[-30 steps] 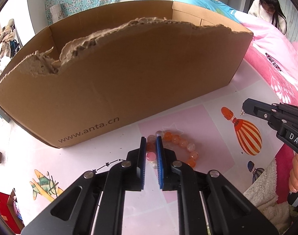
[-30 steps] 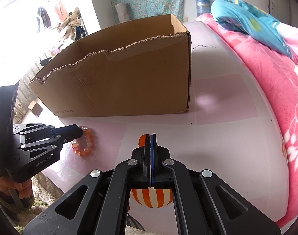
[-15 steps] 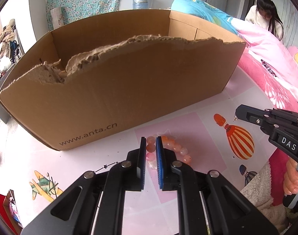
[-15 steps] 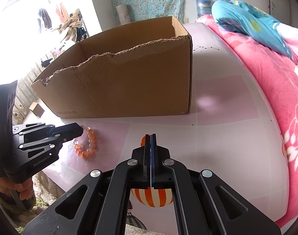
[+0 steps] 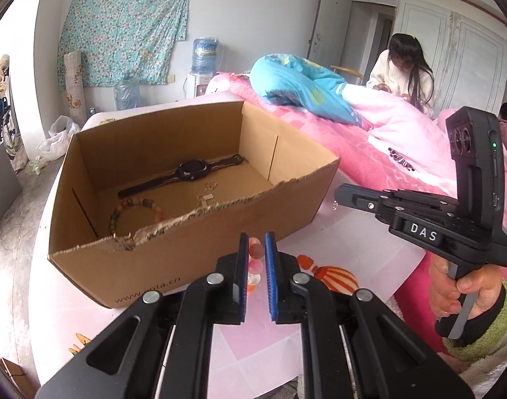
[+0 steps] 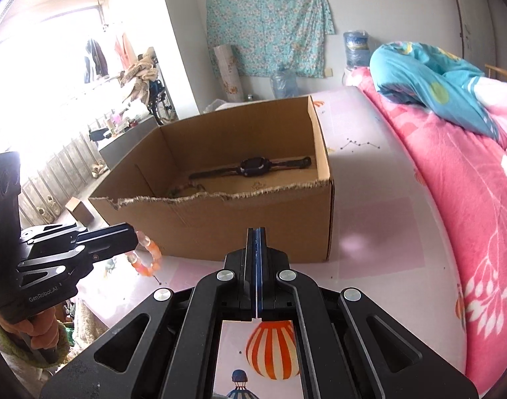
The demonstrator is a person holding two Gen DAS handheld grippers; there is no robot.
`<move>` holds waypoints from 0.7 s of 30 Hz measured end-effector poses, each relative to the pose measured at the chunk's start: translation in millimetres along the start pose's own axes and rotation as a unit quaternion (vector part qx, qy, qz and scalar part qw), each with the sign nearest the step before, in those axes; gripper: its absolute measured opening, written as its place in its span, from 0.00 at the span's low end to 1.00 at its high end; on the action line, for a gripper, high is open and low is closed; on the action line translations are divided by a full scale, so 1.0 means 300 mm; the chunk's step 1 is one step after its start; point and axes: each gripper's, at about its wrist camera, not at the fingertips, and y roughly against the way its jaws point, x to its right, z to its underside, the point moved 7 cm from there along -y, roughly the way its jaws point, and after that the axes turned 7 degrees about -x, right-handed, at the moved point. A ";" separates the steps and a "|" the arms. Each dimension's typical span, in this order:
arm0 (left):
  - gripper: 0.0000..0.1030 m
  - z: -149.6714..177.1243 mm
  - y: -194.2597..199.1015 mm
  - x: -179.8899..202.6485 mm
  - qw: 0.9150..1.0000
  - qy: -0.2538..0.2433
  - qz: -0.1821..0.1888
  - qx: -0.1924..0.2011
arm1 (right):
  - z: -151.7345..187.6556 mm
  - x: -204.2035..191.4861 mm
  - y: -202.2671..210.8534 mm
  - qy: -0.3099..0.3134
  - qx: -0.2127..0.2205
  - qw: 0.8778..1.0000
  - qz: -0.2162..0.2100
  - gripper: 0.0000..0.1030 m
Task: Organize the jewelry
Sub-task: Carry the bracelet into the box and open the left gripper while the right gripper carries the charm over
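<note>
My left gripper is shut on an orange and pink bead bracelet, which hangs from it above the table in front of the cardboard box; the bracelet also shows in the right wrist view. Inside the box lie a black watch, another bead bracelet and small metal pieces. My right gripper is shut, and a small metal piece dangles at its tip, right of the box.
The pink table mat carries a hot-air balloon print. A pink quilt lies on the right. A person sits at the back right. The box's front edge is torn.
My left gripper has lifted the bead bracelet off the table and risen, so the inside of the box now shows. My right gripper has also risen, still shut.
</note>
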 end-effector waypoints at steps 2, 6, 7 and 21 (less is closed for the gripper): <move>0.09 -0.053 0.038 0.016 1.000 -0.006 0.018 0.014 | -0.064 -0.013 0.028 0.009 0.023 1.000 -0.015 0.00; 0.09 -0.180 0.073 0.026 0.998 -0.001 0.047 0.036 | -0.196 -0.031 0.042 0.035 0.050 0.997 -0.037 0.00; 0.09 -0.211 0.074 0.021 0.998 0.004 0.055 0.039 | -0.226 -0.033 0.033 0.037 0.048 0.997 -0.048 0.00; 0.09 -0.319 -0.391 -0.061 0.980 0.113 0.114 -0.119 | -0.355 0.005 -0.292 0.048 -0.095 0.992 -0.066 0.00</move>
